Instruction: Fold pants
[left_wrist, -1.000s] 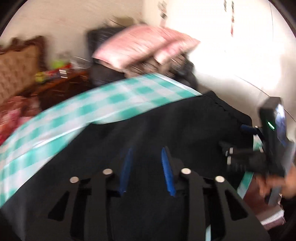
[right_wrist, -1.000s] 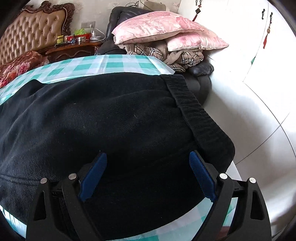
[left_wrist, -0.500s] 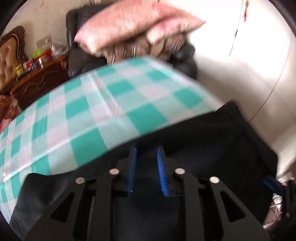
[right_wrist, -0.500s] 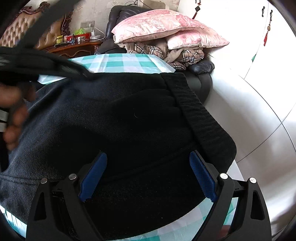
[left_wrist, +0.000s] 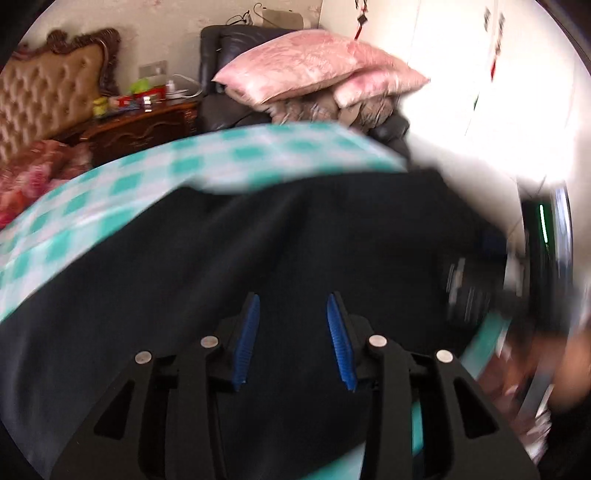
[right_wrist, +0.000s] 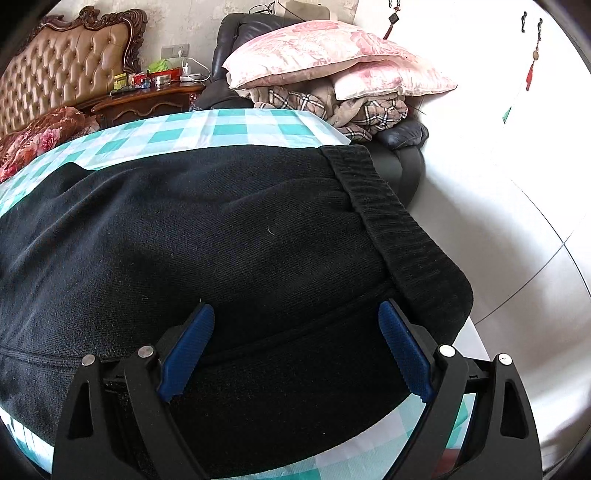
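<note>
Left wrist view, much of it blurred. Black pants (left_wrist: 295, 258) spread over a green-and-white checked surface (left_wrist: 122, 192), filling the space under and ahead of the fingers. Left gripper (left_wrist: 291, 325) low over the cloth, blue fingers (left_wrist: 246, 343) set at a narrow gap, apart from each other, nothing seen pinched between them. Whether the tips touch the cloth: cannot tell. Far right of the fingers, the right gripper (left_wrist: 476, 291) smeared by motion, a green light (left_wrist: 542, 225) on its body. Beyond the surface, ahead of the fingers, pink pillows (left_wrist: 317, 70) stacked on a dark chair (left_wrist: 229, 48); ahead and to the left, a wooden nightstand (left_wrist: 144, 125) and a tufted headboard (left_wrist: 48, 92).

Right wrist view, sharp. Pants (right_wrist: 221, 240) folded, lying flat on the checked surface (right_wrist: 221, 129), the ribbed waistband (right_wrist: 399, 221) running from ahead of the fingers down to just beside the right finger. Right gripper (right_wrist: 295, 354) held low at the near edge of the pants, blue fingers (right_wrist: 404, 354) spread wide, straddling a seam (right_wrist: 295, 332), gripping nothing. A strip of surface showing below the pants, nearer than the fingertips. Ahead, pink pillows (right_wrist: 325, 51) on plaid blankets (right_wrist: 314, 103) piled on the chair (right_wrist: 402, 136); ahead-left, the nightstand (right_wrist: 147, 99) with small clutter, and the headboard (right_wrist: 74, 62). White floor (right_wrist: 498, 184) to the right of the fingers.
</note>
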